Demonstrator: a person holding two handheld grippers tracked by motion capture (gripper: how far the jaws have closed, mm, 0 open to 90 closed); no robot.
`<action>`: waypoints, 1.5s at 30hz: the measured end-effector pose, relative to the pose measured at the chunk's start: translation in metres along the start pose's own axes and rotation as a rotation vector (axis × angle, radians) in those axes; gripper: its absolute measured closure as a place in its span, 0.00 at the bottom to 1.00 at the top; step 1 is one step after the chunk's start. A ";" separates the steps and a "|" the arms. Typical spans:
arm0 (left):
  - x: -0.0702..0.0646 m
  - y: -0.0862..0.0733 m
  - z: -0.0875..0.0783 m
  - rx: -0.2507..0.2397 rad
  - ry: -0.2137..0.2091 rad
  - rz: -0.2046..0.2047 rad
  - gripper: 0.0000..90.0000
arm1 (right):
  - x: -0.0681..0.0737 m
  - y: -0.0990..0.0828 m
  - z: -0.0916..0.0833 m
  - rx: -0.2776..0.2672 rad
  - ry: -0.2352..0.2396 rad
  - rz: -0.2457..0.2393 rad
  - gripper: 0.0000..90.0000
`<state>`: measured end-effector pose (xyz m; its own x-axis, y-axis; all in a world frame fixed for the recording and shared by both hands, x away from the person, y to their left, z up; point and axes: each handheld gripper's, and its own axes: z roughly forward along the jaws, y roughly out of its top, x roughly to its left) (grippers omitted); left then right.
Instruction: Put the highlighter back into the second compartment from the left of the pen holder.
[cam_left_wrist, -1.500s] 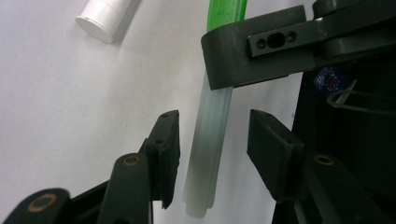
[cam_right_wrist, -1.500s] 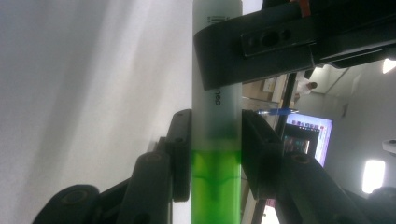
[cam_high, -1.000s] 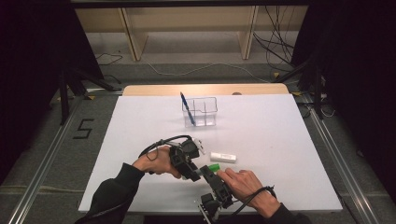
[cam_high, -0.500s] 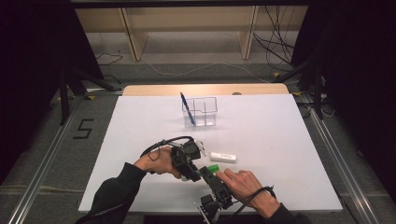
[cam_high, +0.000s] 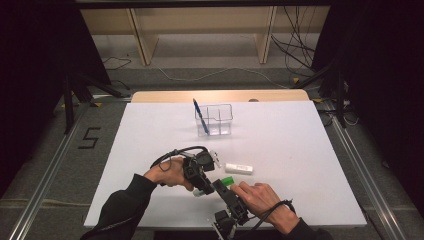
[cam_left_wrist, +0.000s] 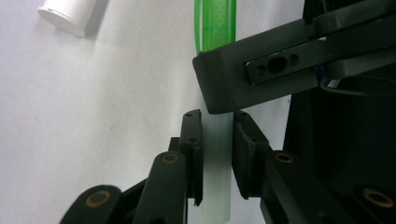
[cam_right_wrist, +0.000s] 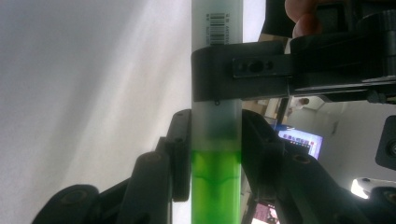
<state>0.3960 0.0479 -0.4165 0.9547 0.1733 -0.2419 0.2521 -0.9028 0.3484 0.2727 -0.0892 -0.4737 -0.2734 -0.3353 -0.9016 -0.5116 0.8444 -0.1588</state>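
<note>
Marker work sits midway. High view: near the bench's (cam_high: 300, 150) six o'clock edge, both grippers meet on a green-capped marker (cam_high: 226, 180); pulling apart remains. Left gripper view: the left gripper (cam_left_wrist: 217, 140), jaws just closing, pinches the pale barrel. Right gripper view: the right gripper (cam_right_wrist: 215, 140) clamps the marker narrowly at its green end.
</note>
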 end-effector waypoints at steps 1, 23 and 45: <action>0.000 0.000 0.000 -0.004 0.001 0.003 0.85 | 0.000 0.000 0.000 -0.002 0.002 0.001 0.74; 0.032 -0.021 -0.034 -0.401 0.255 -0.308 0.85 | -0.030 -0.065 -0.010 0.024 0.129 0.930 0.36; 0.052 -0.015 -0.059 -0.804 0.495 -0.459 0.85 | -0.031 -0.096 -0.017 -0.088 0.260 1.348 0.30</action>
<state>0.4511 0.0939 -0.3810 0.6533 0.7379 -0.1692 0.4637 -0.2134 0.8599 0.3168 -0.1671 -0.4239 -0.7331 0.6386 -0.2341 0.2223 0.5502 0.8049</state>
